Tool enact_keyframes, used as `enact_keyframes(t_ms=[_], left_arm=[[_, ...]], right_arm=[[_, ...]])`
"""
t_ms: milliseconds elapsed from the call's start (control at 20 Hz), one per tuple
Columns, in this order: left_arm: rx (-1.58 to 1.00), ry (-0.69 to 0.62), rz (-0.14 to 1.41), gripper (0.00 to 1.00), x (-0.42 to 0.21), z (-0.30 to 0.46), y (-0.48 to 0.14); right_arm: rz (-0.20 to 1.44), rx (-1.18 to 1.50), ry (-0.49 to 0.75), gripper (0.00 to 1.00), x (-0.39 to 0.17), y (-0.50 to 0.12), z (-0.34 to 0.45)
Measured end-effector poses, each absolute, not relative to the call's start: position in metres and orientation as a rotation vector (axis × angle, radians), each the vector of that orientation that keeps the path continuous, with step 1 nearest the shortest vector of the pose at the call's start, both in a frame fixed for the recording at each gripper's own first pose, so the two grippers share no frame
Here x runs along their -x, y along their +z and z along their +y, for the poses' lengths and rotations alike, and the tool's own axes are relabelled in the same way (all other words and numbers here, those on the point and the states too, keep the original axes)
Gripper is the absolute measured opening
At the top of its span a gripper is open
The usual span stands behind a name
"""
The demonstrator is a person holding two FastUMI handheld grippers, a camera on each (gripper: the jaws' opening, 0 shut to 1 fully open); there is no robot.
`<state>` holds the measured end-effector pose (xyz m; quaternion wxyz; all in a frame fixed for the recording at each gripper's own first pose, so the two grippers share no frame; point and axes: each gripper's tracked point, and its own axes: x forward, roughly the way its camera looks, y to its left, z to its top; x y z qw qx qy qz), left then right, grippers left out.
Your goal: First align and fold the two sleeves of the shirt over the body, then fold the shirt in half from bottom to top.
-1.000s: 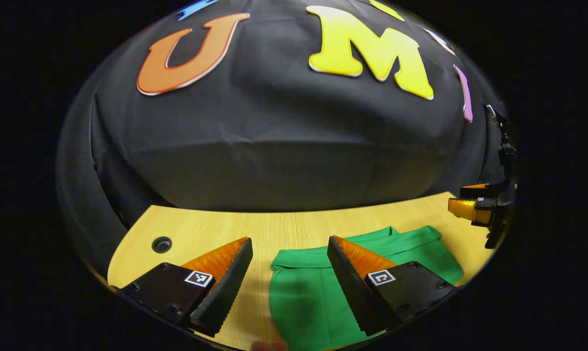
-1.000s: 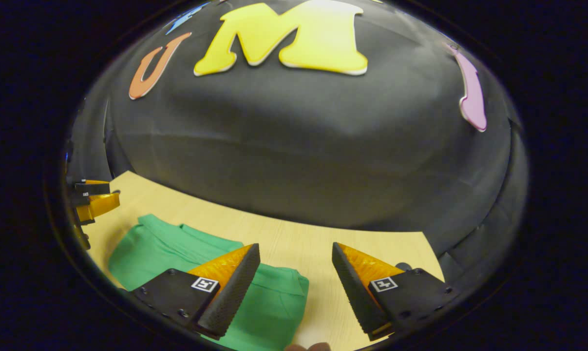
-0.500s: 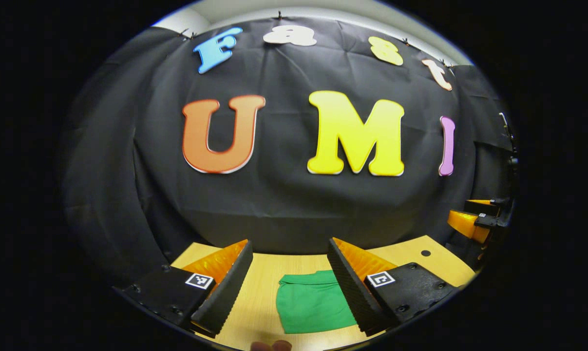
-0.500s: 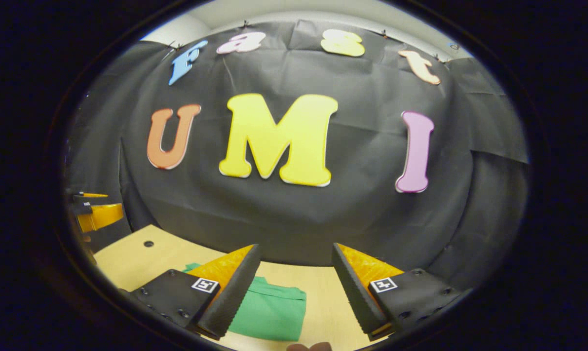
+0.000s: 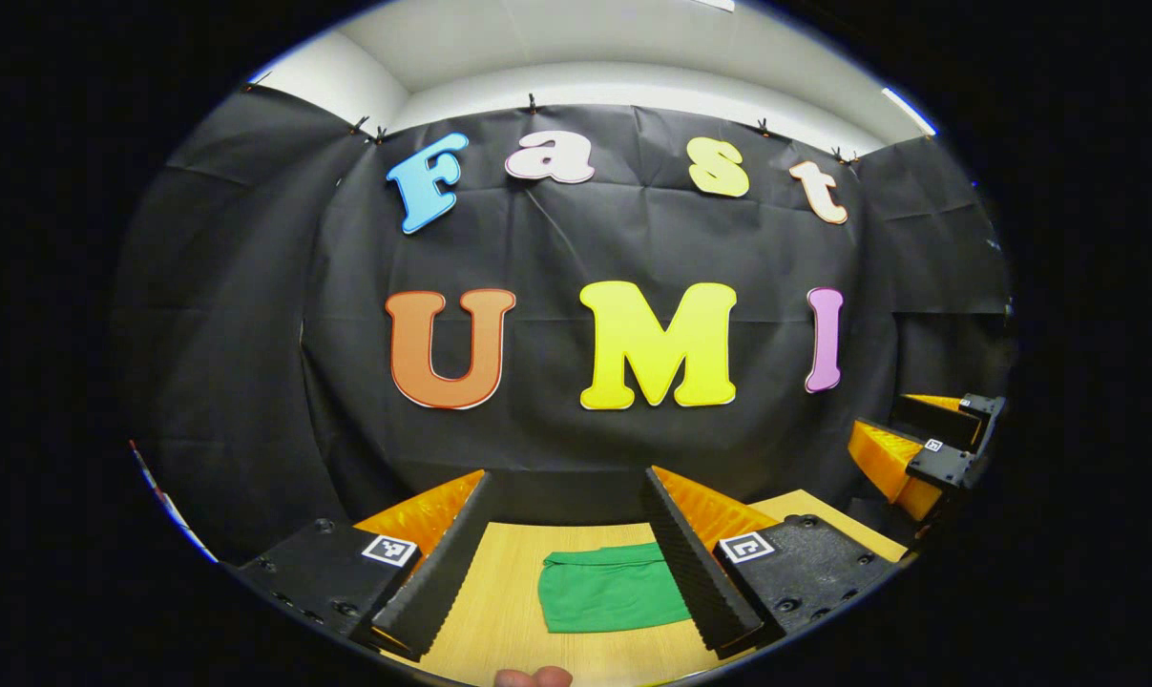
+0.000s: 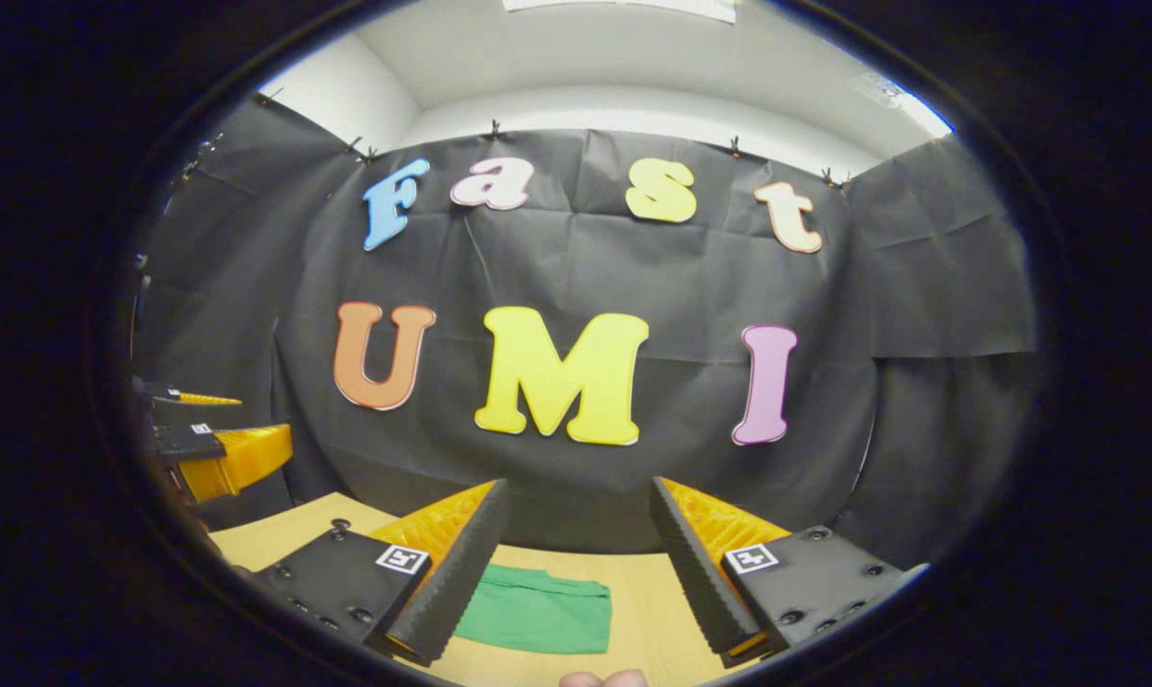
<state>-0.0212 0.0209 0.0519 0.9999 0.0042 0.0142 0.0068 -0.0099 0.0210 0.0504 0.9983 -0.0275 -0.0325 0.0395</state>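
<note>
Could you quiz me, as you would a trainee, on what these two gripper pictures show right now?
1. True or false: the left gripper is shut on the green shirt.
2. Multiple choice: the shirt lies on (a) a wooden table, (b) the floor, (c) a chair.
3. Fill in: judged by its compact rectangular shape, the shirt looks ____.

Key: 1 false, both the left and the right gripper are open and held clear of the shirt. 2 (a), the wooden table. 3 folded.
</note>
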Motion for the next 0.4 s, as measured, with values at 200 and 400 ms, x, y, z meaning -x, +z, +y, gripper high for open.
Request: enact_keyframes(t_ms=[200,400], left_arm=[[0.009,0.022,0.023,0.99,0.045,0.02,0.052],[-0.003,0.015,0.014,0.99,0.053,0.018,0.055]], right_arm=[[-0.097,0.054,0.086,0.96,0.037,0.06,0.029],[-0.077,0.043,0.086,0.96,0.041,0.057,0.032]])
